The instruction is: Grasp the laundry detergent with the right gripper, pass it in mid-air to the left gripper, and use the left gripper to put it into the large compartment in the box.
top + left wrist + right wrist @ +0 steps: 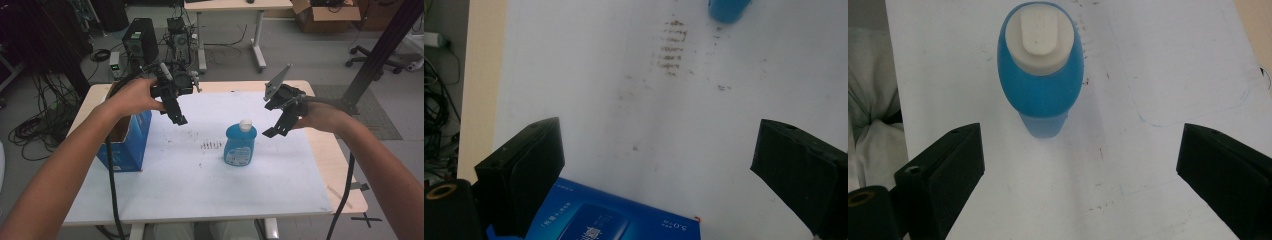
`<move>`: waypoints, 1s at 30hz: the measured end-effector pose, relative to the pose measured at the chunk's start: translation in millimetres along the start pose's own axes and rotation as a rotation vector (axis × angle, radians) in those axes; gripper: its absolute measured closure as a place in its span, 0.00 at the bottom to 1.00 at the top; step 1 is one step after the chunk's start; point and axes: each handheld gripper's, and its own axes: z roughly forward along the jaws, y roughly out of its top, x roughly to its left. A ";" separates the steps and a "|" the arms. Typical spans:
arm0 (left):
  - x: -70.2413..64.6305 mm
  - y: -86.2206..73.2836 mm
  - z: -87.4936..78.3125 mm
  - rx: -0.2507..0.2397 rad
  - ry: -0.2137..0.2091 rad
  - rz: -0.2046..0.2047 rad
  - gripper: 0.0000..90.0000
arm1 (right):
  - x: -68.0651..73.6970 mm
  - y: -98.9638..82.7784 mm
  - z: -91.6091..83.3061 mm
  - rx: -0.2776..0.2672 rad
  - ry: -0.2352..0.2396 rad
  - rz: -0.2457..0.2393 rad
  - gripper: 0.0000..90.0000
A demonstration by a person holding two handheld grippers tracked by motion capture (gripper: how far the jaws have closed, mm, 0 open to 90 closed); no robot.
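A blue bottle (240, 145) with a white cap stands upright in the middle of the white sheet (200, 185). My right gripper (276, 128) hovers open in the air just right of the bottle, a little above its cap. From above, the right gripper view has the bottle (1042, 75) ahead of the wide-apart jaws, with nothing between them. My left gripper (178, 117) hangs open above the sheet, beside an open blue carton (131, 142) at the table's left edge. The carton's top (609, 220) lies low between the left jaws, untouched.
Brown smudge marks (211, 145) dot the sheet left of the bottle. The wooden table (345, 170) rims the sheet. Behind the table stand a black computer tower (140, 40), cables, another desk and a cardboard box (325, 15). A black frame post (385, 50) rises at the right.
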 end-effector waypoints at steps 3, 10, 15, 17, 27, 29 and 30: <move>1.0 0.5 -0.8 -0.002 0.000 0.007 0.08 | 0.1 -0.7 -1.1 -0.003 -0.001 -0.001 0.05; 1.0 0.6 -1.8 -0.022 0.001 -0.005 0.07 | -0.3 -5.4 -2.4 -0.016 -0.002 0.003 0.05; -0.4 0.2 -2.2 -0.026 0.001 -0.014 0.07 | 0.8 -8.4 -1.6 -0.039 0.000 0.002 0.05; -1.1 -0.1 -2.7 -0.030 0.002 -0.013 0.07 | 1.3 -9.9 -0.5 -0.046 0.002 0.001 0.05; -3.0 -0.8 -1.5 -0.038 0.001 -0.024 0.07 | 2.5 -20.2 7.0 -0.094 0.016 0.007 0.05; -2.8 -0.4 -1.5 -0.038 0.003 -0.021 0.07 | 2.2 -22.5 9.5 -0.103 0.018 0.011 0.05; -2.7 -0.2 -1.6 -0.037 0.003 -0.021 0.07 | 2.6 -24.3 11.7 -0.116 0.016 0.014 0.05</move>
